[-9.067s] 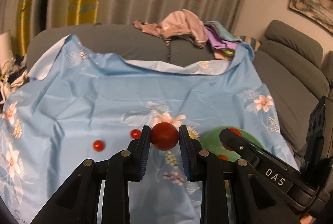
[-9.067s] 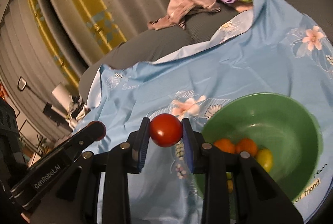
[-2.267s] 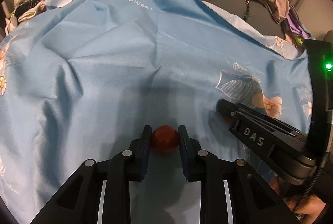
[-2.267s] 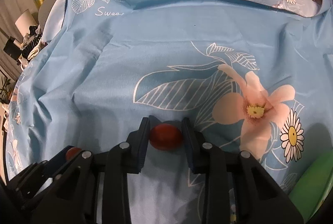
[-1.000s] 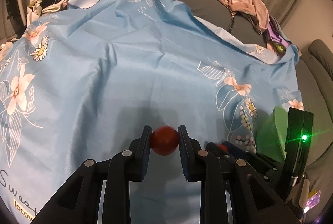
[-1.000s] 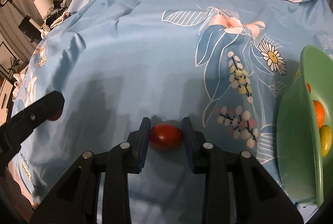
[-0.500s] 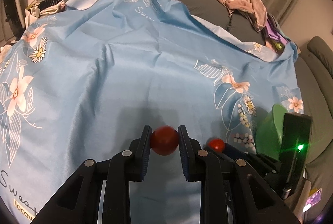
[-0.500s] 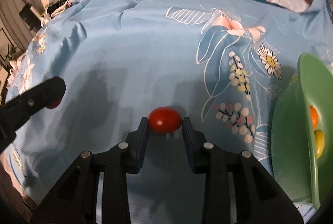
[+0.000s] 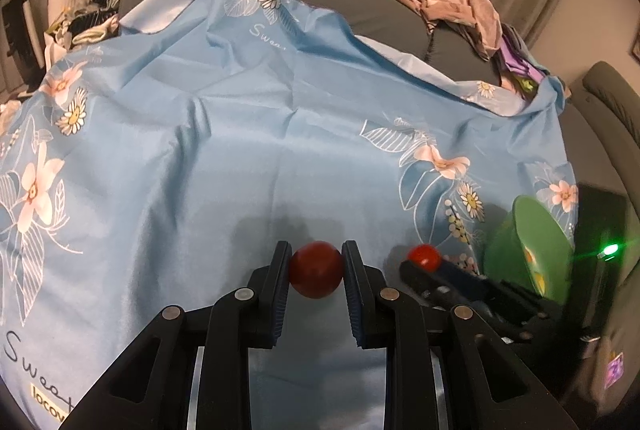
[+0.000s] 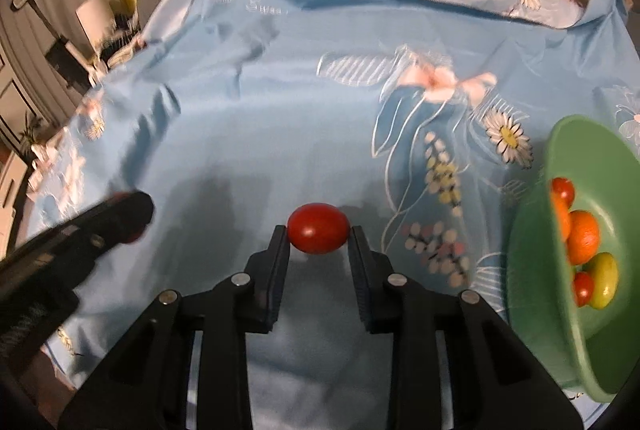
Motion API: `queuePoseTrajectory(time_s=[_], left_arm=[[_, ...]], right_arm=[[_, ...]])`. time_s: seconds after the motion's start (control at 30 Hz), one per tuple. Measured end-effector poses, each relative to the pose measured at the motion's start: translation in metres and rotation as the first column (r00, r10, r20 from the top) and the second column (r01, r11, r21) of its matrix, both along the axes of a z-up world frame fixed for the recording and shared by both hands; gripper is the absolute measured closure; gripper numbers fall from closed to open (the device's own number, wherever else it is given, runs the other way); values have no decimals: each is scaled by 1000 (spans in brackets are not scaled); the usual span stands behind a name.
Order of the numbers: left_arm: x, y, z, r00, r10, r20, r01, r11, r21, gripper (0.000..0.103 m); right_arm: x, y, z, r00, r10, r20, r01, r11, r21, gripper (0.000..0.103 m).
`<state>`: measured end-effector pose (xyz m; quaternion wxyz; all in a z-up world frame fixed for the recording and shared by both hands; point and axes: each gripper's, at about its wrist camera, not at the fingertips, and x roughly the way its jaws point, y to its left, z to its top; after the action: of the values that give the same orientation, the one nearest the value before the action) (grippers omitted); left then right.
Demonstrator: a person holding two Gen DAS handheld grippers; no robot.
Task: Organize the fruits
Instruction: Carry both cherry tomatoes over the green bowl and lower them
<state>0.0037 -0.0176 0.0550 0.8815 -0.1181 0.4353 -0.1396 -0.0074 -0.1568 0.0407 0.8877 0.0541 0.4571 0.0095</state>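
Since half a second ago my right gripper [image 10: 319,236] has lifted, tipping the green bowl [image 10: 532,294] into view right of its fingers. Both grippers pinch cherry tomatoes: left gripper [image 9: 316,269] clamps one tomato [image 9: 316,268] mid-pad; right holds the other tomato [image 10: 318,228] only at its fingertips, precariously I judge, for carrying bowlward.
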Motion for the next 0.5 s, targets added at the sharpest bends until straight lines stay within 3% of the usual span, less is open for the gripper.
queuePoseTrajectory(time_s=[0.5], left_arm=[[-22, -30, 37, 988, -69, 137, 67, 997, 25, 78]], right_arm=[[-48, -35, 74, 965, -73, 253, 50, 994, 98, 72]])
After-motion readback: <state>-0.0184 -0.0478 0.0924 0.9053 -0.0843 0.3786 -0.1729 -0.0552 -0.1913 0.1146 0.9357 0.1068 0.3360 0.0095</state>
